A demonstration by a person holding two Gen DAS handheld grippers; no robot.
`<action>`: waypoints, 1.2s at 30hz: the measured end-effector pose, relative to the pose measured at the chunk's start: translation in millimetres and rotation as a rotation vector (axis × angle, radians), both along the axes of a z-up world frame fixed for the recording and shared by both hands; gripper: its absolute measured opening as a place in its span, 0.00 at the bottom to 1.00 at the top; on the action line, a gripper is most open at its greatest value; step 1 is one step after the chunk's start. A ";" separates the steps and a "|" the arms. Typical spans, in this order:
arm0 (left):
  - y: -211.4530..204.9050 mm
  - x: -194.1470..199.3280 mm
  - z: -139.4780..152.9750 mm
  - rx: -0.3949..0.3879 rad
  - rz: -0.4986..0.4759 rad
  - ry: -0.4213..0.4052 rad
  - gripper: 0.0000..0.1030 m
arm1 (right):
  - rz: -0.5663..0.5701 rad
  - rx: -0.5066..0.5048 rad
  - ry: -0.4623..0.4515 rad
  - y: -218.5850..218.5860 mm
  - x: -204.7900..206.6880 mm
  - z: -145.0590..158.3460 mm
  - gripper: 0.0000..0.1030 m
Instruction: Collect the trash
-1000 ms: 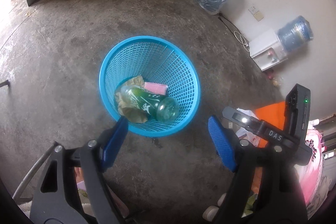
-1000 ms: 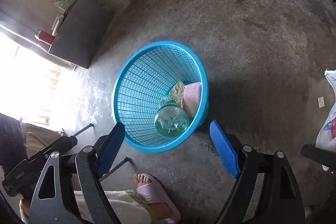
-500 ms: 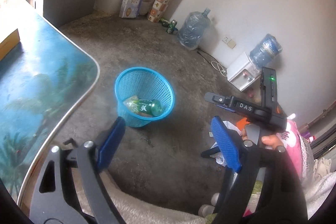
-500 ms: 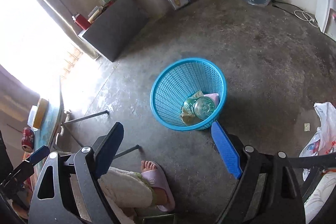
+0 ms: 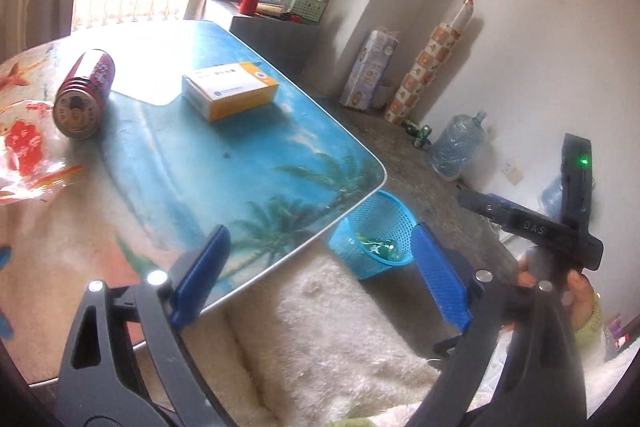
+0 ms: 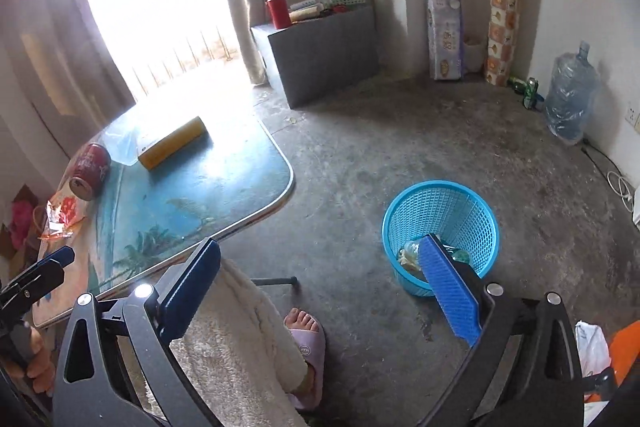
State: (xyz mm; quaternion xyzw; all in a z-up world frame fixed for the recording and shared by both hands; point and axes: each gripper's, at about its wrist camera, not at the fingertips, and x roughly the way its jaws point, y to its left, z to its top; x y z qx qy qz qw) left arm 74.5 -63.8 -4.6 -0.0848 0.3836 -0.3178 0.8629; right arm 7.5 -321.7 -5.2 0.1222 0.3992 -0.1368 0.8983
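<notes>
Both claws, left claw (image 5: 320,277) and right claw (image 6: 320,287), have swung up from the basket (image 6: 440,203) toward the tabletop (image 5: 256,163). Their jaws have just been opening and stand spread and empty. A can (image 5: 84,95), box (image 5: 230,95) and wrapper (image 5: 28,155) remain to collect.

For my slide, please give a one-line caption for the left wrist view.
Open left gripper above table with can and box; basket on floor.

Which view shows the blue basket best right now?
The right wrist view: the blue basket stands in the open on the floor, only its near side behind a gripper finger. In the left wrist view the basket is half hidden behind the table edge.
</notes>
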 end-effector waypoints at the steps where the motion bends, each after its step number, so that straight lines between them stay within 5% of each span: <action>1: 10.6 0.7 0.7 0.006 0.037 -0.010 0.87 | 0.028 -0.017 0.010 11.9 9.8 1.3 0.94; 8: 84.6 13.7 -3.5 0.145 0.294 -0.042 0.89 | 0.231 -0.059 0.061 100.0 75.3 -6.0 0.94; 14: 137.5 27.0 -30.4 0.276 0.420 0.042 0.89 | 0.367 -0.049 0.181 164.5 115.5 -44.9 0.94; 21: 166.2 36.3 -58.9 0.324 0.452 0.137 0.89 | 0.414 -0.100 0.225 197.0 127.4 -67.6 0.94; 24: 167.9 36.6 -59.7 0.337 0.452 0.124 0.89 | 0.407 -0.094 0.220 197.6 128.8 -68.0 0.94; 29: 156.6 42.4 -64.1 0.465 0.410 0.125 0.92 | 0.414 -0.096 0.221 198.5 127.3 -67.7 0.94; 36: 155.6 48.4 -62.3 0.477 0.386 0.164 0.92 | 0.419 -0.091 0.243 200.3 145.4 -68.7 0.94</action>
